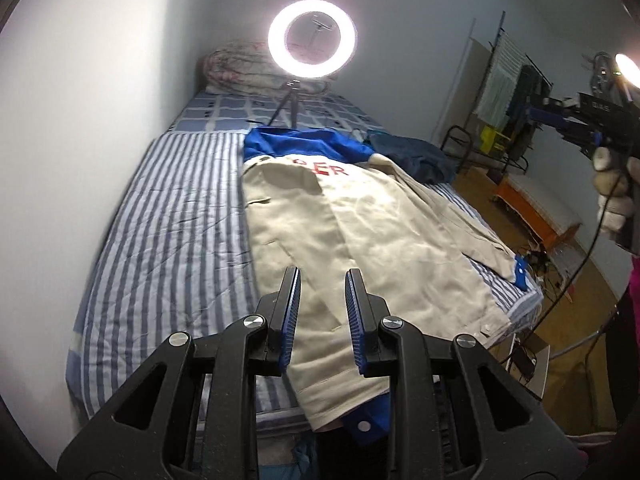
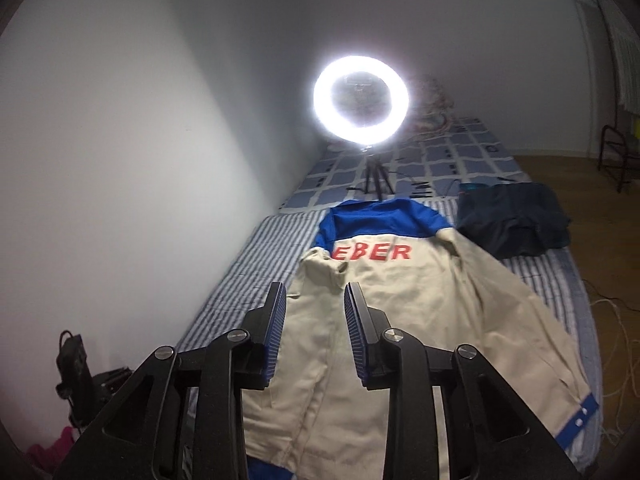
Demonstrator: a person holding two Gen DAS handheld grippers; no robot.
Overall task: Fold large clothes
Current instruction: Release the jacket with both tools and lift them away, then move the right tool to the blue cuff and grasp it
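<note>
Beige-and-blue jacket (image 2: 384,320) lies back-up on striped bed (image 1: 168,216), red letters reading "EBER" at 12 o'clock. Left gripper (image 1: 322,300) and right gripper (image 2: 316,316) hover above it, fingers apart, grasping nothing. Ring light (image 2: 361,98) at 12 o'clock.

Your left gripper (image 1: 322,300) hangs with jaws apart, holding nothing, above the beige-and-blue jacket (image 1: 360,232) spread on the striped bed (image 1: 168,232). Your right gripper (image 1: 592,120) is raised at the far right, beyond the ring light (image 1: 312,38).
</note>
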